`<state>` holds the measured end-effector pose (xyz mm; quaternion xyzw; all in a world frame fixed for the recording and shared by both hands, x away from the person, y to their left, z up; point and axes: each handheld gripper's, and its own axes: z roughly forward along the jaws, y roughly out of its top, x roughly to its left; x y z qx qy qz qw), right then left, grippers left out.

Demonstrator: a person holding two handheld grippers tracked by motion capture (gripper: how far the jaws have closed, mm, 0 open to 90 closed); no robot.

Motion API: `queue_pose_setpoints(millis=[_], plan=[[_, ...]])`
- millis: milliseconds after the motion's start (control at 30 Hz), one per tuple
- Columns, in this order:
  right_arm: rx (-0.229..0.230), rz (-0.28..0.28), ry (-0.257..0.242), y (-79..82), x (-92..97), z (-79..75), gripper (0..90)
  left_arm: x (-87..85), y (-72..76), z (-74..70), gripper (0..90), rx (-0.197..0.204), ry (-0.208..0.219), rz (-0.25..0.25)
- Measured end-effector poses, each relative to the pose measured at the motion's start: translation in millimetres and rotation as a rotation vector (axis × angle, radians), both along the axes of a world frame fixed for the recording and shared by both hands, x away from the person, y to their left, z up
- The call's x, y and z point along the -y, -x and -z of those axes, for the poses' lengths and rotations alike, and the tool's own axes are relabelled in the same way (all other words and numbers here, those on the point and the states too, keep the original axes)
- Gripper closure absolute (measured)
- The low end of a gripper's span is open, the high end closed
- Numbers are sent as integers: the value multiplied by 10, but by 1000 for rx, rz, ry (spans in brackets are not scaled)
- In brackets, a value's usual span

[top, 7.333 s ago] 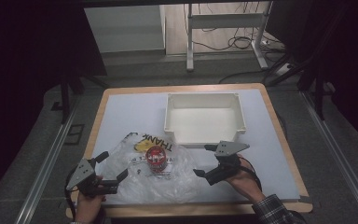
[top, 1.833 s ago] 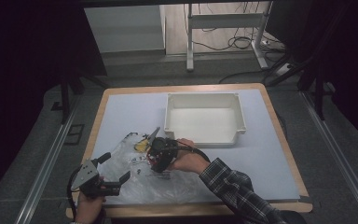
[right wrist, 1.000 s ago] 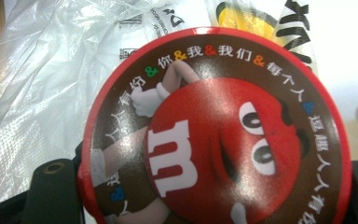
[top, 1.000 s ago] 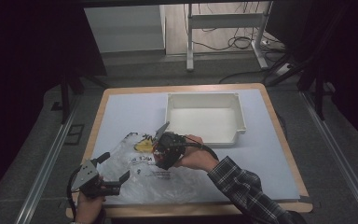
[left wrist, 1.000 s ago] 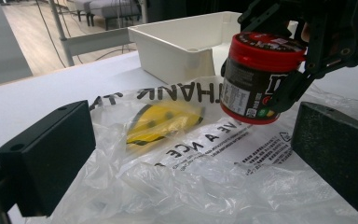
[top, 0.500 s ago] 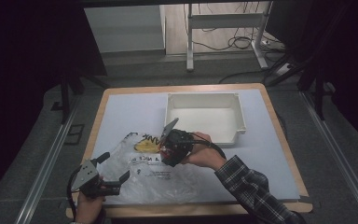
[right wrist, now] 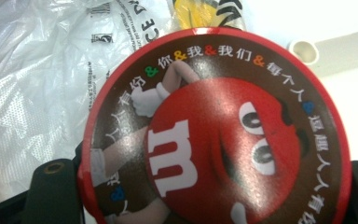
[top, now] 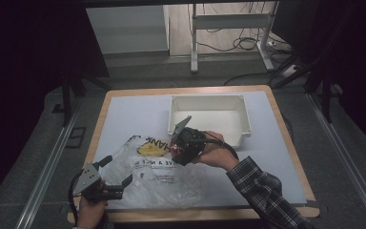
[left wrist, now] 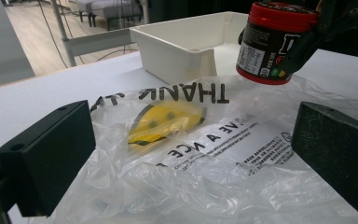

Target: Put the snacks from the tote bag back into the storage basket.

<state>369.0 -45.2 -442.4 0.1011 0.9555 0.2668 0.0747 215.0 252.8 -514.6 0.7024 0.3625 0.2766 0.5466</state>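
A dark candy jar (left wrist: 270,42) with a red lid hangs in the air, my right gripper (top: 178,144) shut on its sides. It is just above the right end of a clear plastic bag (top: 162,174) printed with black letters and a yellow face. In the right gripper view the round lid (right wrist: 214,144) faces the camera, between that gripper's jaws. My left gripper (top: 119,169) rests at the bag's near left corner, open. Crumpled bag film (left wrist: 191,140) lies between its two wide-apart black jaws.
A white, empty-looking tray (top: 209,114) stands at the back middle of the pale table (top: 124,114), just beyond the jar; its corner (left wrist: 177,46) is near the jar in the left gripper view. A plaid-sleeved forearm (top: 262,191) crosses the table's right front.
The right gripper came onto the jar on the bag, shut on it and has lifted it up and to the right, toward the tray. The left gripper has stayed put.
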Motion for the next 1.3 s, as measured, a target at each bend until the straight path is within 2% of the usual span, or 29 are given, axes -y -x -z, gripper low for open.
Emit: queue_pose_setpoints(millis=[567,1300], plan=[[0,41,-5,-139,163,-28,260,-1,3,-3,0,4,3,1],[18,73,-9,-412,317,-77,261,-1,1,0,0,0,-1,1]])
